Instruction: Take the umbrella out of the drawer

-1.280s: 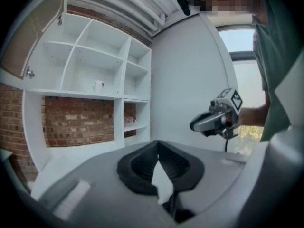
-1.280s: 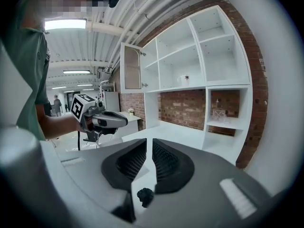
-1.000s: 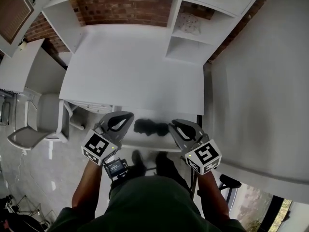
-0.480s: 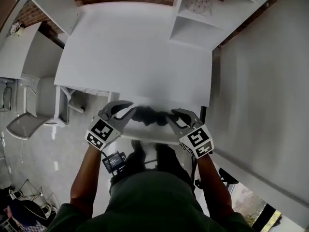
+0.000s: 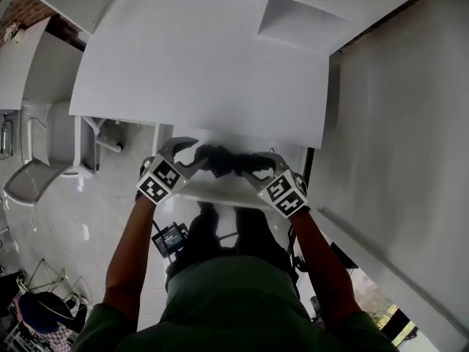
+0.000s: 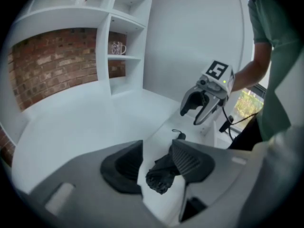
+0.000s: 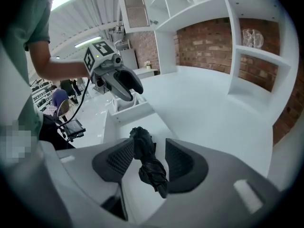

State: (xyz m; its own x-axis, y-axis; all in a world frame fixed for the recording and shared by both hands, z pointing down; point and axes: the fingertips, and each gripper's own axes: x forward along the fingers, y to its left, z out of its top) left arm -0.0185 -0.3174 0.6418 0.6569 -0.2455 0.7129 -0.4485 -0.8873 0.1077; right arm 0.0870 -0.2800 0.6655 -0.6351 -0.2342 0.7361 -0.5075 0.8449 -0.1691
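A black folded umbrella (image 5: 223, 160) lies crosswise in the open white drawer (image 5: 220, 191) under the desk's front edge. My left gripper (image 5: 181, 157) is at its left end and my right gripper (image 5: 261, 169) at its right end. In the left gripper view the umbrella's tip (image 6: 160, 175) lies between the parted jaws of the left gripper (image 6: 156, 151), close to the right pad. In the right gripper view the umbrella (image 7: 148, 164) runs between the jaws of the right gripper (image 7: 148, 146), with gaps on both sides. Both pairs of jaws have just been opening.
The white desk top (image 5: 205, 72) overhangs the drawer's back. Shelves (image 5: 300, 20) stand at the far right of the desk, and a white wall panel (image 5: 396, 123) runs along the right. A grey chair (image 5: 37, 174) is at the left. A small screen device (image 5: 170, 238) hangs by my legs.
Both grippers have come down from in front of the drawer into it, one at each end of the umbrella. Their jaws stand wider apart than before.
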